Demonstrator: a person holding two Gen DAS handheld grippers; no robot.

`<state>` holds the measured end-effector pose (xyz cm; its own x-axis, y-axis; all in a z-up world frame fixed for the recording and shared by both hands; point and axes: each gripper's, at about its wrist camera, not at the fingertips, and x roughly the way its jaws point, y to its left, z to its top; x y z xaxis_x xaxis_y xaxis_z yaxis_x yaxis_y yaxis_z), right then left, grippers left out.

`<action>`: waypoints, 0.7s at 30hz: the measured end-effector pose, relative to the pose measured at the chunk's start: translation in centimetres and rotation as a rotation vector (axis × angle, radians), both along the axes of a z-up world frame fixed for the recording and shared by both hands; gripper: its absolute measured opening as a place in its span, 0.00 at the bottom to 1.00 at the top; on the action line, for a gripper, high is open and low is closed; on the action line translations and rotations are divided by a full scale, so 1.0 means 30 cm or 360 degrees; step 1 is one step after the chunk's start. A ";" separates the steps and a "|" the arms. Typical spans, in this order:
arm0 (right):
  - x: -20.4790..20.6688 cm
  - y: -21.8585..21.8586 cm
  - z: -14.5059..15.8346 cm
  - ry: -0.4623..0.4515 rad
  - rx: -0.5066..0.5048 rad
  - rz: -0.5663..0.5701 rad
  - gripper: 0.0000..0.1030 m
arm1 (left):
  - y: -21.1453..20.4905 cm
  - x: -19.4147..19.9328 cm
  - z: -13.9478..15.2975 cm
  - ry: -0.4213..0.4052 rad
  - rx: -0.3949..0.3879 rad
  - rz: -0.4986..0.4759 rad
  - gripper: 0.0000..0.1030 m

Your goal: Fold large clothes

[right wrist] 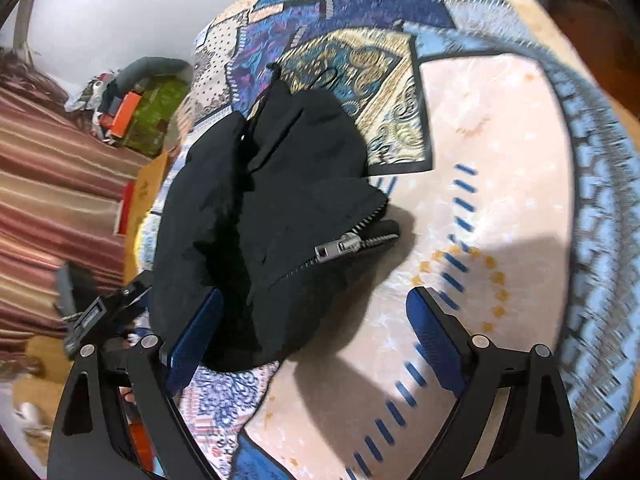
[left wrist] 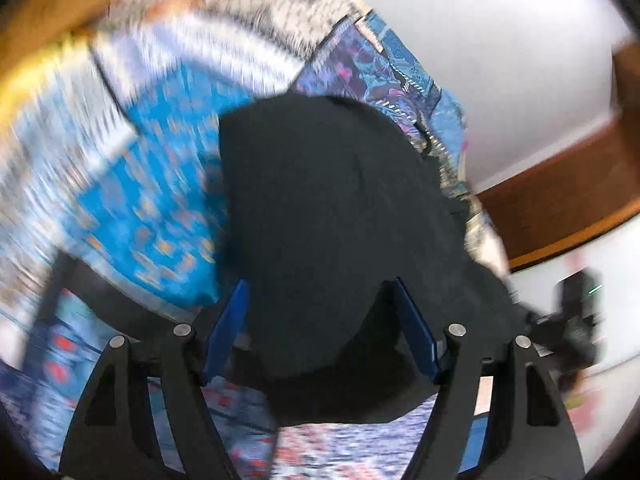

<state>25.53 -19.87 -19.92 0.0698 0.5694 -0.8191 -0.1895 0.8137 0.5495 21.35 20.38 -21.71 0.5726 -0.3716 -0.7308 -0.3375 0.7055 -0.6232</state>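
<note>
A black zip-up garment lies bunched on a patterned bedspread, its silver zipper pull facing up. My right gripper is open just above the bed, its left finger touching the garment's near edge, its right finger over bare bedspread. In the left wrist view the same black garment fills the middle. My left gripper is open, with the black cloth lying between its two blue pads. The left gripper also shows at the lower left of the right wrist view.
The bed cover is a blue, cream and gold patchwork. A wooden bed frame and white wall are at the right of the left wrist view. A striped red curtain and a pile of items lie beyond the bed's left side.
</note>
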 end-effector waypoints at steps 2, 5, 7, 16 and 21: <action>0.020 0.017 -0.011 0.0031 0.0032 0.0015 0.87 | 0.025 0.007 -0.046 0.0031 -0.0139 0.0058 0.78; 0.054 0.044 -0.038 0.0103 0.0036 0.0026 0.81 | 0.030 0.028 -0.107 0.0075 -0.0245 0.0080 0.89; 0.072 0.061 -0.052 0.0136 0.0027 0.0033 0.79 | 0.032 0.044 -0.136 0.0086 -0.0316 0.0091 0.92; 0.103 0.090 -0.118 0.0302 0.0035 0.0028 0.43 | 0.015 0.110 -0.180 0.0088 -0.0387 0.0077 0.98; 0.091 0.082 -0.104 0.0292 0.0109 0.0060 0.28 | 0.018 0.127 -0.102 0.0066 -0.0277 0.0014 0.90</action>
